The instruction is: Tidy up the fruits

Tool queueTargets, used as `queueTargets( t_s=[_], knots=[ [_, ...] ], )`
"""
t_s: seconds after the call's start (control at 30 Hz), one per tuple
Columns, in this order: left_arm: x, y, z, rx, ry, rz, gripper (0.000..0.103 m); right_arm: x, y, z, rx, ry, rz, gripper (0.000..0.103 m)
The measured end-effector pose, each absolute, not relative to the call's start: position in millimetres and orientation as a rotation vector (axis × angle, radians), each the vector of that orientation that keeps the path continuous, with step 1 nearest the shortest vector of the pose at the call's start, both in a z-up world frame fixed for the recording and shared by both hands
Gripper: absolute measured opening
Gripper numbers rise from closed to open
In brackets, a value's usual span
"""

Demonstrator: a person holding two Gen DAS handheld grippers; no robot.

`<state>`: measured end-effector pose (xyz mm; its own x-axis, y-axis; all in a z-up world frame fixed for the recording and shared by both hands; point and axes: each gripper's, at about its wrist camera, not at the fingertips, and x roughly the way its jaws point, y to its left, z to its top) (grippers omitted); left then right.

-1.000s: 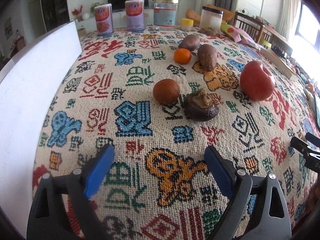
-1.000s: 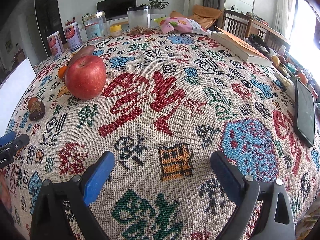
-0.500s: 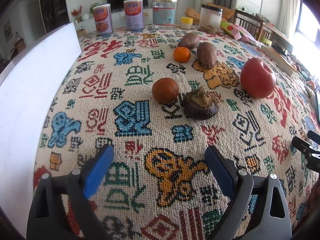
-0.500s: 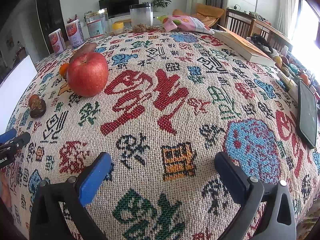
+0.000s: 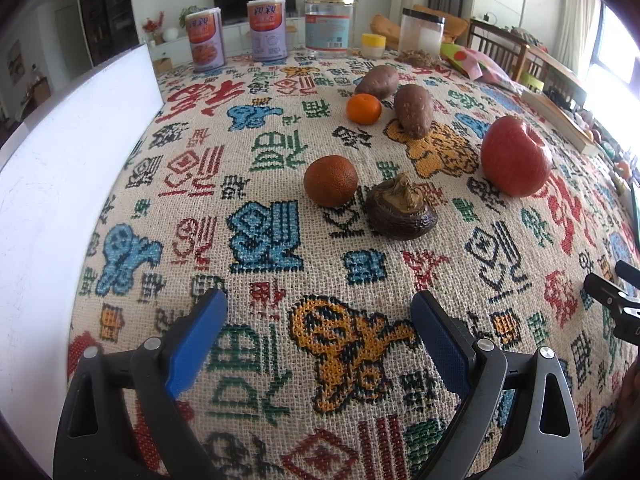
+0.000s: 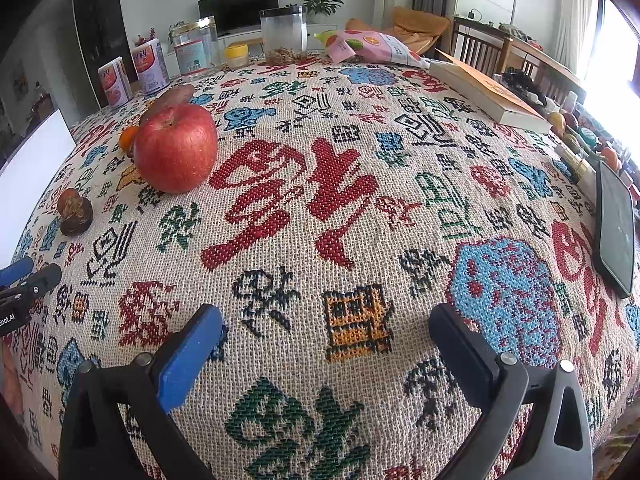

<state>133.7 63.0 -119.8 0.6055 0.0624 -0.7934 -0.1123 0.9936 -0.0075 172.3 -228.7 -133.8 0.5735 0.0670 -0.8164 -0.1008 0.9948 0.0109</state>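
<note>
A red apple (image 5: 516, 156) (image 6: 176, 148) sits on the patterned tablecloth. In the left wrist view a dark orange fruit (image 5: 330, 180), a dark brown mangosteen-like fruit (image 5: 401, 212), a small orange (image 5: 363, 109) and two brown sweet potatoes (image 5: 414, 110) lie ahead. My left gripper (image 5: 318, 320) is open and empty, well short of the fruits. My right gripper (image 6: 326, 332) is open and empty, with the apple far ahead to its left. The mangosteen-like fruit (image 6: 75, 212) shows at the left of the right wrist view.
A white board (image 5: 60, 184) stands along the table's left side. Tins (image 5: 267, 30) and jars (image 5: 329, 26) line the far edge. A snack bag (image 6: 372, 46), a book (image 6: 488, 94) and a phone (image 6: 616, 228) lie on the right.
Both grippers have edged slightly forward and stay open. The fruits have not moved.
</note>
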Motion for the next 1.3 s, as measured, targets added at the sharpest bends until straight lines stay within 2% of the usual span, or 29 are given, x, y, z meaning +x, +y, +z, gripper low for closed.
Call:
queueTargets(
  t_s=[0.97,1.3],
  knots=[
    [133.7,63.1,-119.7,-0.060,0.914,0.100,0.095,172.6,-228.9,-133.3,-0.038,0.956,0.099,0.103],
    [130.0,74.7,-117.6,-0.146,0.885,0.047,0.095,172.8,-228.8,-133.1,-0.038,0.956,0.098,0.103]
  ],
)
